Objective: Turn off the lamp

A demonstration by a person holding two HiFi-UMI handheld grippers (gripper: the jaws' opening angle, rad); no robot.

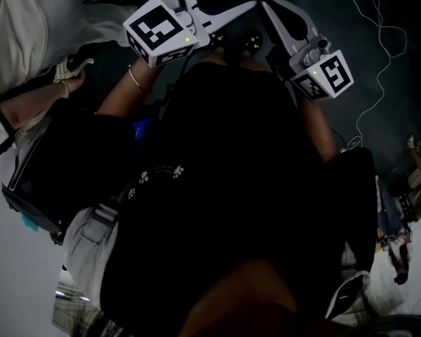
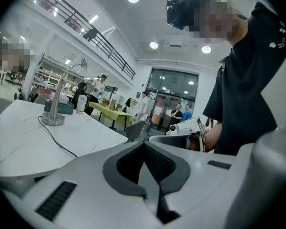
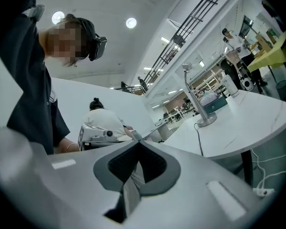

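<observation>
Both sets of jaws fully closed, nothing between: left hand-held gripper (image 2: 144, 146), right hand-held gripper (image 3: 137, 146), up near my chest, facing each other. Lamp (image 2: 62, 92) stands on white table (image 2: 90, 135), far left in left gripper view, well apart from both. Cord (image 2: 57, 141) trails from base toward near edge. Can't tell where switch is, or if lit. Risks: closed tips prodding slim pole could tip or slide lamp; reach across could snag cord, drag base.
</observation>
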